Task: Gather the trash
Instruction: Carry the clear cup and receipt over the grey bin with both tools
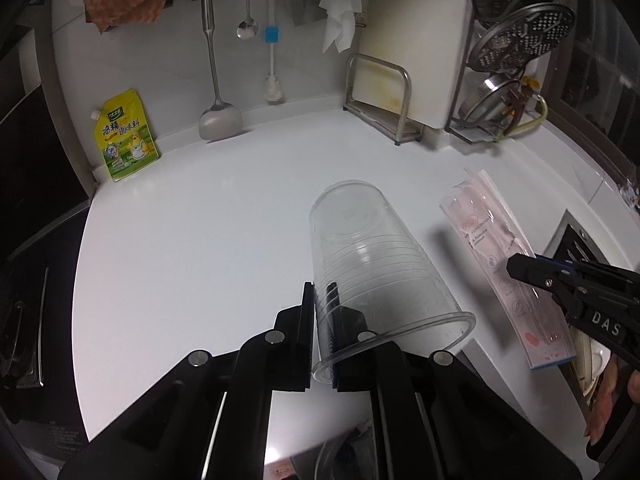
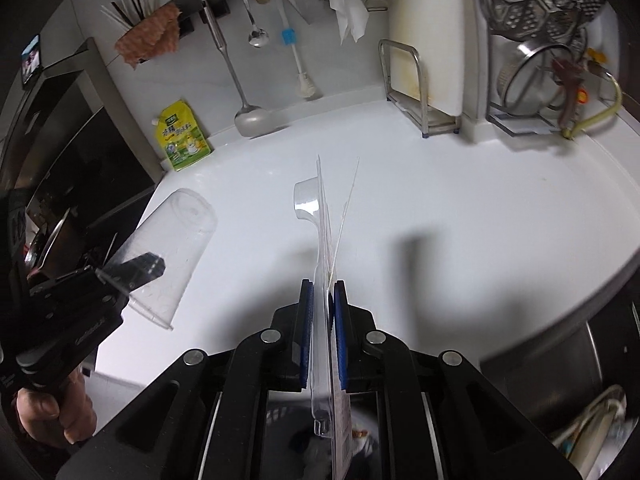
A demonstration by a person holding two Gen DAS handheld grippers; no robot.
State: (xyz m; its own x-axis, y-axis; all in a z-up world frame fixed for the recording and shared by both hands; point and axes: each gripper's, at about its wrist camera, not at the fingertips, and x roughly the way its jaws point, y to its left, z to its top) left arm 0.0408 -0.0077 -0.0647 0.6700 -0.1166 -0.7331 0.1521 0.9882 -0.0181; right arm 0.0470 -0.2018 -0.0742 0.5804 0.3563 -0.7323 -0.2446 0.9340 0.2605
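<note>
cup point(image 1: 372, 256): clear thin plastic, ribbed, faintly scuffed. blister pack point(image 1: 504, 264): clear moulded plastic on pale pink card. counter point(image 1: 200, 220): white, smooth, glossy. grippers: matt black plastic, bright metal pins. ladle point(image 1: 218, 116), spoon point(image 1: 247, 28), rack point(image 1: 380, 96): shiny steel. pouch point(image 1: 124, 136): glossy yellow film. cloth point(image 1: 132, 0): rough orange weave.

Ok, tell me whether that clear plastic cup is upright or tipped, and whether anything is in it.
Tipped and empty. The clear plastic cup lies slanted, base away, rim pinched by the left gripper; the counter shows through it.
</note>
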